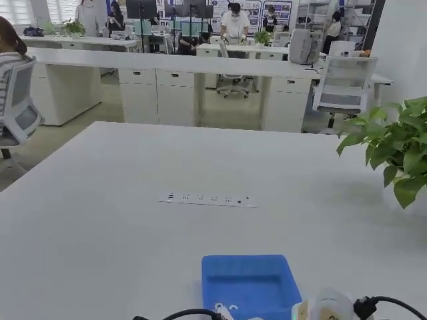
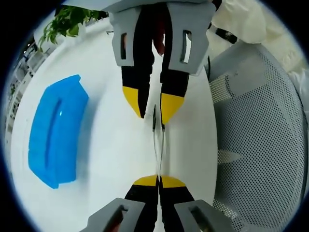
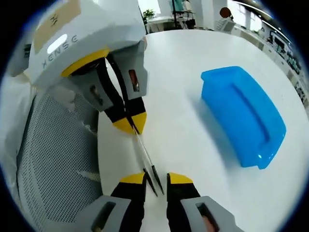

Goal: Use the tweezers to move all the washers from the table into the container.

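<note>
Steel tweezers (image 2: 158, 145) are sitting clamped in our clenched left hand-held gripper (image 2: 159, 180) at lower centre, while the right hand-held gripper (image 3: 155, 178) is gaping around their tips (a handover, we judge). Next we are needing a square close there; the blue container (image 3: 241, 113) is lying mid-right on the counter (image 3: 193, 159).

Two grippers: left gripper (image 2: 159, 181), right gripper (image 3: 156, 179). One pair of tweezers (image 2: 158, 140) between their jaws. One blue container (image 3: 244, 113) beside the jaws.
</note>
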Action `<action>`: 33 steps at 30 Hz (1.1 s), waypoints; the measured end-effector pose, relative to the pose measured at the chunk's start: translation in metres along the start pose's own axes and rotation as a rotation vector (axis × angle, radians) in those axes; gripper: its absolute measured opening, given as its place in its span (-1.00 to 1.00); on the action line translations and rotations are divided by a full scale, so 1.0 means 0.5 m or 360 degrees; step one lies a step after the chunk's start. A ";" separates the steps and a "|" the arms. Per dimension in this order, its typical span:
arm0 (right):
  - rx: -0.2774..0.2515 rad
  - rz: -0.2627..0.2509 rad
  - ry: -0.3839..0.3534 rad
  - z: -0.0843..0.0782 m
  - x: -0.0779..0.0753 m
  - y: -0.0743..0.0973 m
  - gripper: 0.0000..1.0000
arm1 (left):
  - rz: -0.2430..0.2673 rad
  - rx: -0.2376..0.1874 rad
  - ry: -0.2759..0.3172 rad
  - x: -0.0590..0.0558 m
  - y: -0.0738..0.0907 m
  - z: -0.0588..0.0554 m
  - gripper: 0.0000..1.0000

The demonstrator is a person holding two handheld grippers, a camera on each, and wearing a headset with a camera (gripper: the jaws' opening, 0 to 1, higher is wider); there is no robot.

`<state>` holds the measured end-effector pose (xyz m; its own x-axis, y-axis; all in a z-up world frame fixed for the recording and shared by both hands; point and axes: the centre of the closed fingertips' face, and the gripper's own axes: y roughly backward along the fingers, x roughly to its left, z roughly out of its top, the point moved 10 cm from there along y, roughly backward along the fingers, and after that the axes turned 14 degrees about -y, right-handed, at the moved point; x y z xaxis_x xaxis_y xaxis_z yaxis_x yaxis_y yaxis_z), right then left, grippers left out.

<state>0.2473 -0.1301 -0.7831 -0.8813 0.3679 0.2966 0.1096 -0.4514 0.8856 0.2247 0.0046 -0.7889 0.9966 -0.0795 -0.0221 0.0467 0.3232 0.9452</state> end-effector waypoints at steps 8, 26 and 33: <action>-0.0094 -0.0026 -0.0140 -0.024 0.003 0.013 -0.62 | -0.0086 0.0078 0.0105 0.006 0.000 0.007 -1.00; -0.0801 -0.0286 -0.0800 -0.102 0.111 0.084 -0.04 | 0.0008 0.0079 0.0021 -0.003 0.000 0.010 -1.00; -0.0860 -0.0395 -0.0862 -0.128 0.132 0.088 0.08 | 0.0020 0.0101 0.0100 -0.002 0.003 0.012 -1.00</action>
<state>0.1646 -0.1776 -0.7475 -0.4904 0.7896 0.3689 -0.4200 -0.5850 0.6938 0.2235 -0.0006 -0.7857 0.9995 -0.0156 -0.0288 0.0319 0.2634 0.9642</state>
